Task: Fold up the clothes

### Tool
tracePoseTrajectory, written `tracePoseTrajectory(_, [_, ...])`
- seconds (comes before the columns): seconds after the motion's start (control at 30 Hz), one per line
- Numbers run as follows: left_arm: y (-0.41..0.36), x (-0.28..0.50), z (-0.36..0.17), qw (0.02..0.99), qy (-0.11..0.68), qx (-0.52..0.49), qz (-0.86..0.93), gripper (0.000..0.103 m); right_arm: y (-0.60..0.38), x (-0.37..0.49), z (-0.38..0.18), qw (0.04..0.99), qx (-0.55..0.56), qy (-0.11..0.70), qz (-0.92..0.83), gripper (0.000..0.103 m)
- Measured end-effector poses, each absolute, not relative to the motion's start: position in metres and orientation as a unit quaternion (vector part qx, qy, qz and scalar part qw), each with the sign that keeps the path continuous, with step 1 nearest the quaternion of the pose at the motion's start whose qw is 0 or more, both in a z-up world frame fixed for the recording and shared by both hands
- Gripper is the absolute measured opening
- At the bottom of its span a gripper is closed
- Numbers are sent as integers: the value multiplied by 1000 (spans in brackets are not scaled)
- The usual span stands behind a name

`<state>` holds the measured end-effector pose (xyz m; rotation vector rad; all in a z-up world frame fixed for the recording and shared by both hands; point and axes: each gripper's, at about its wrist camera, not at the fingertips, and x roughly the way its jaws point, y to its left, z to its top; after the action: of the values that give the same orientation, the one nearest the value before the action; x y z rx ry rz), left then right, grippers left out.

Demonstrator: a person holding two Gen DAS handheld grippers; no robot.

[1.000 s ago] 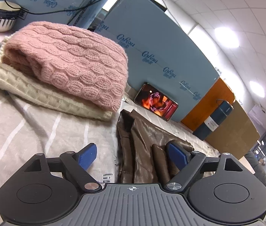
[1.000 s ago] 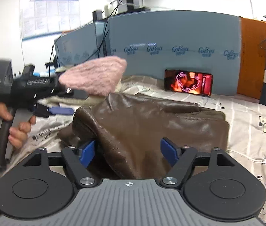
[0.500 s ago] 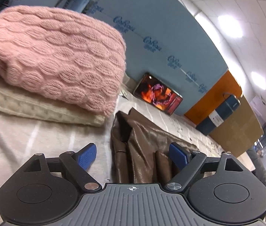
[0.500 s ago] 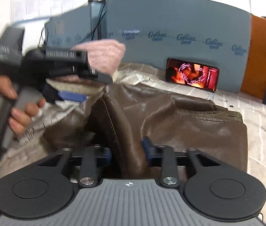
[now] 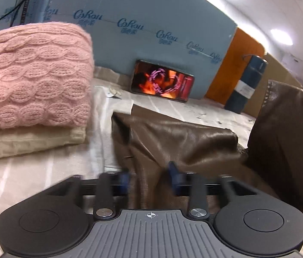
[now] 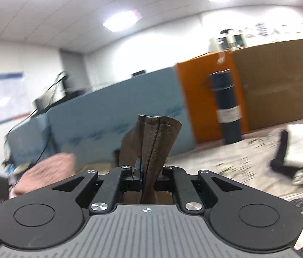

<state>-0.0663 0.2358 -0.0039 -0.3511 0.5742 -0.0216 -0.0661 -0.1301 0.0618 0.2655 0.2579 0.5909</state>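
The brown leather jacket (image 5: 179, 142) lies crumpled on the striped sheet (image 5: 22, 172) that covers the surface, about mid-way across it, with 1 part of it hauled up off the sheet at the right of the left wrist view. The left gripper (image 5: 150, 176) is down at the jacket's near edge, and its jaws are closing with a fold of the leather between the blue pads (image 5: 124, 177); the motion blur there is too heavy to tell whether the pads press the leather. The right gripper (image 6: 149, 177) is raised and pointing nearly level across the room, its jaws clamped on a seamed strip of the jacket (image 6: 151, 142) that stands up stiffly between the fingers. At the sheet's left side sit 2 folded knits in a stack, a pink sweater (image 5: 33, 75) on top of a cream one (image 5: 31, 142), just beside the jacket but apart from it. At the far edge a phone (image 5: 162, 80) with a lit screen leans against a blue-grey foam board (image 5: 151, 10). Toward the far right corner a dark flask (image 5: 245, 83) stands upright in front of an orange panel (image 5: 237, 60).
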Motion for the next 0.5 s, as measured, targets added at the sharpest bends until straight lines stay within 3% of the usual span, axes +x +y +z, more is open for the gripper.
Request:
tracePoseTrajectory(0.07, [234,-70,-2,950,266,-164,-20,10,-145,-58,64,944,146,123,268,8])
tracePoseTrajectory(0.13, [226,-75,4,957,249,-145,-17,8,-156,-49,65,948,157,121,250,8])
tracePoseTrajectory(0.5, [243,-90,43,976,158,-139,48,5,-176,4,71,948,187,115,229,5])
